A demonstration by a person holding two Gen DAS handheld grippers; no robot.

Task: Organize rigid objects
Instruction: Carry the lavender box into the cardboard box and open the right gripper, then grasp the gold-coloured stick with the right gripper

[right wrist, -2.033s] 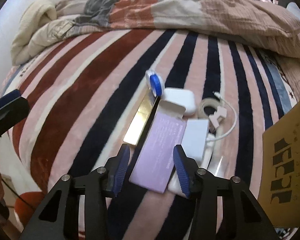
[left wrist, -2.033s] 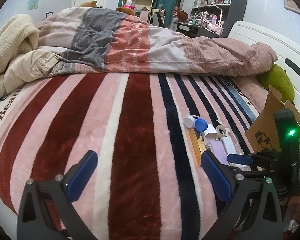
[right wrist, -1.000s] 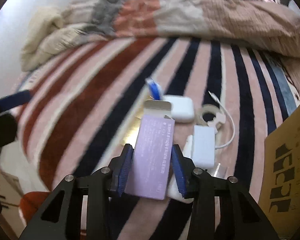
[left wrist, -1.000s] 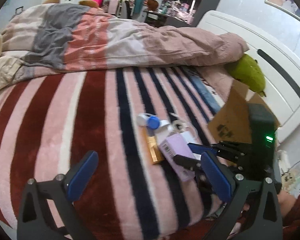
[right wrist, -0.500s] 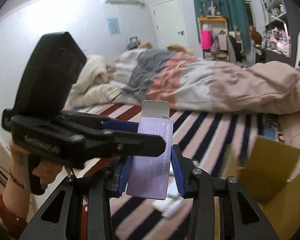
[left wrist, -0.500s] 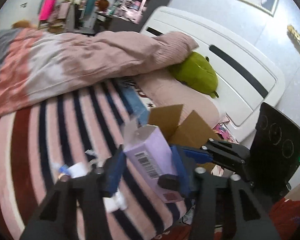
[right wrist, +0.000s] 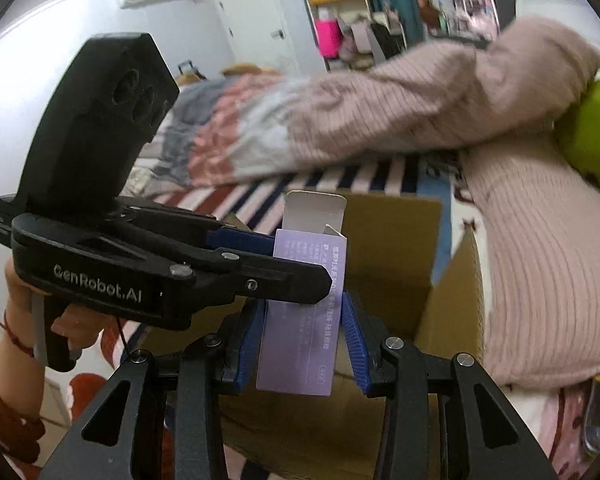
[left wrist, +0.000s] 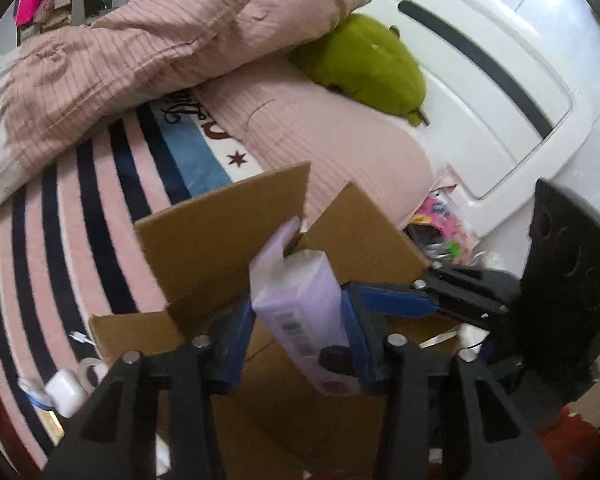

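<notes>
Both grippers are shut on the same lilac carton (left wrist: 300, 304), its top flap open, held above an open cardboard box (left wrist: 220, 248). My left gripper (left wrist: 298, 320) clamps it between blue pads. My right gripper (right wrist: 304, 320) grips its lower part; the carton (right wrist: 304, 320) stands upright there, with the left gripper's fingers (right wrist: 240, 240) crossing from the left. The right gripper's fingers (left wrist: 392, 300) enter the left wrist view from the right. The cardboard box (right wrist: 392, 240) sits on the striped blanket by the pillow.
A white charger case (left wrist: 64, 392), tape roll (left wrist: 90, 368) and other small items lie on the striped blanket (left wrist: 80, 200) at lower left. A pink pillow (left wrist: 332, 140), green plush (left wrist: 368, 64), rumpled duvet (right wrist: 380, 120) and white headboard (left wrist: 500, 80) surround the box.
The right gripper picked the lilac carton off the blanket and lifted it. The left gripper closed on it too. Both have carried it over the cardboard box.
</notes>
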